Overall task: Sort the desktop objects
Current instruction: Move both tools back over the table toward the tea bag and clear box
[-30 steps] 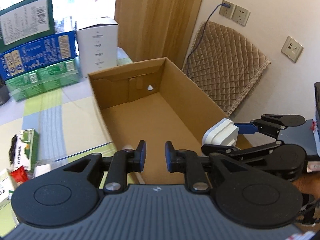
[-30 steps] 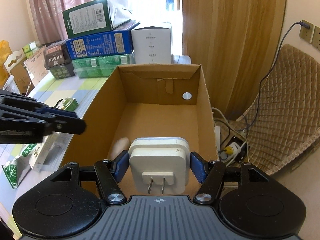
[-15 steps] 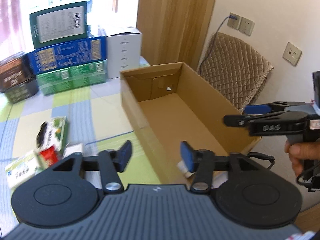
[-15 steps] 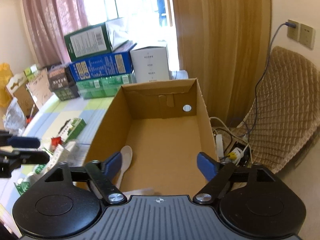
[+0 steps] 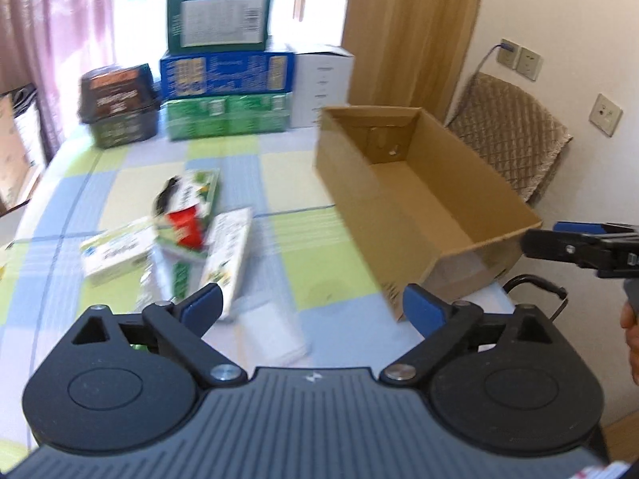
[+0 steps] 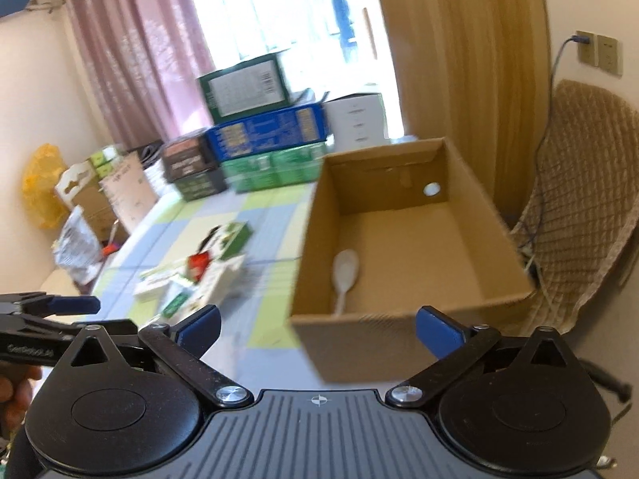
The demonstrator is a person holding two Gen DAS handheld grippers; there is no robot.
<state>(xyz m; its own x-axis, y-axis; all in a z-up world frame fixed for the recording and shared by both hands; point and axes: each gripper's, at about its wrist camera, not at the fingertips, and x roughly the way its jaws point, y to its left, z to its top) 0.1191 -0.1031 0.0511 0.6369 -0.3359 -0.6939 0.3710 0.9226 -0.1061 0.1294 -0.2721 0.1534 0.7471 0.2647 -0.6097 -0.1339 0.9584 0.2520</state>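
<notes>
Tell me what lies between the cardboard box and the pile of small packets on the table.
Nothing stands there: in the left wrist view only bare checked tablecloth separates the cardboard box from the pile of packets.

Bright window (image 6: 279, 12) far off, behind pink curtains (image 6: 131, 60) at left. Wooden door panel (image 5: 411, 32) beside a cream wall (image 5: 559, 20) with sockets (image 5: 519, 58). Quilted tan chair (image 5: 515, 135) at right; checked green-and-blue tabletop (image 5: 279, 215) near.

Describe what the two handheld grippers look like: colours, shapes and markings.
Both match. The left gripper and right gripper have a ribbed grey body, two round black discs, black linkage arms with silver pivots, blue pads and a small crosshair mark.
</notes>
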